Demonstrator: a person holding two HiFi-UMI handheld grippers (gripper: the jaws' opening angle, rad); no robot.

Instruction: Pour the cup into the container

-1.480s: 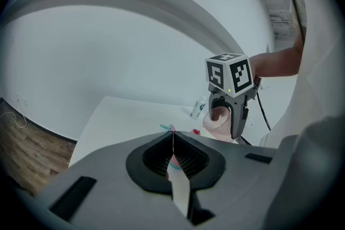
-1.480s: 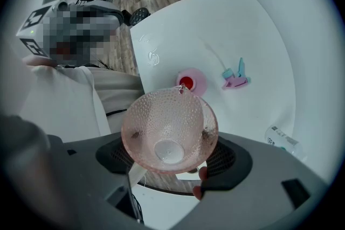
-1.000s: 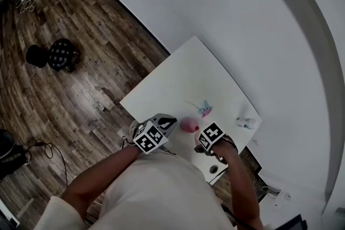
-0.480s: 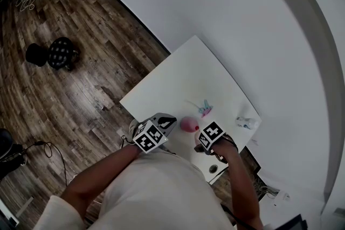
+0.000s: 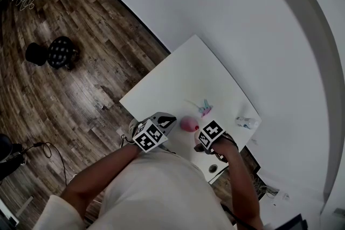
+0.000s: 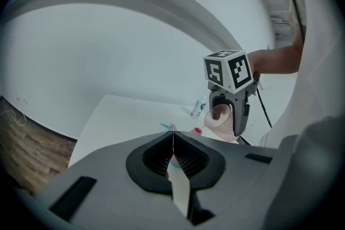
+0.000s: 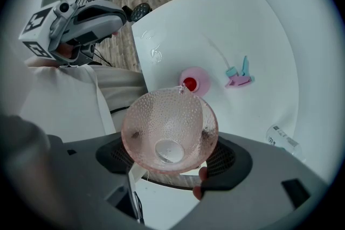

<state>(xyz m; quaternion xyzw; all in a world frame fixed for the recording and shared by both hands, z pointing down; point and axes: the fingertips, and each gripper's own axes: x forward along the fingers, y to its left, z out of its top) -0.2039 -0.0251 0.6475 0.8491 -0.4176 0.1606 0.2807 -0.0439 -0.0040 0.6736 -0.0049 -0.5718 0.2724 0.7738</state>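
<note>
My right gripper (image 7: 171, 140) is shut on a pink dimpled glass cup (image 7: 170, 127), tilted with its lip right over a small pink container (image 7: 194, 81) that shows red inside. The cup's bowl looks nearly empty. From the left gripper view the same cup (image 6: 220, 119) hangs in the right gripper (image 6: 230, 113) above the container (image 6: 198, 130). My left gripper (image 6: 173, 136) is shut with nothing between its jaws, held to the left of the container. In the head view both grippers flank the container (image 5: 188, 125) at the table's near edge.
On the white table (image 5: 183, 75) lie a pink and teal clip (image 7: 240, 75) and a small clear bottle (image 7: 283, 137) on its side, beyond the container. A wall runs behind the table. Black stools (image 5: 60, 53) stand on the wooden floor, far left.
</note>
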